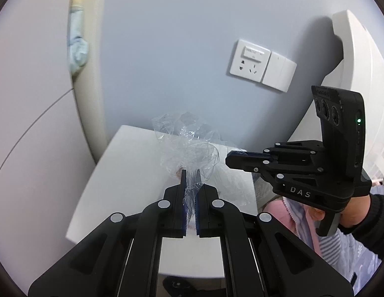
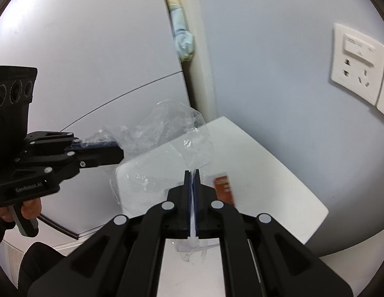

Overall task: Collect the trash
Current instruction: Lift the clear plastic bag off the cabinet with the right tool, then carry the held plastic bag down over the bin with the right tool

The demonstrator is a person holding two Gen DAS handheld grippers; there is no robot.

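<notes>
clear plastic bag [image 1: 189,146] above white table [image 1: 122,173] | left wrist: left gripper [image 1: 191,180] clamped on bag; right gripper [image 1: 235,159] reads "DAS" | right wrist: right gripper [image 2: 191,180] pinching bag [image 2: 167,128]; left gripper [image 2: 112,152] reads "GenRobot.AI"

The trash is a clear plastic bag [image 1: 189,146], thin, glossy and heavily crumpled, with creases that catch the light. It hangs in the air above a small white table [image 1: 122,173], stretched between two pinch points: one part of its film is clamped between the closed fingers of the left gripper [image 1: 191,173], another between the closed fingers of the right gripper [image 2: 191,173]. In the right wrist view the bag billows over the table's left near corner. A small brown wrapper [image 2: 224,189] lies flat on the tabletop, blurred, just beside the bag's pinched edge.
</notes>
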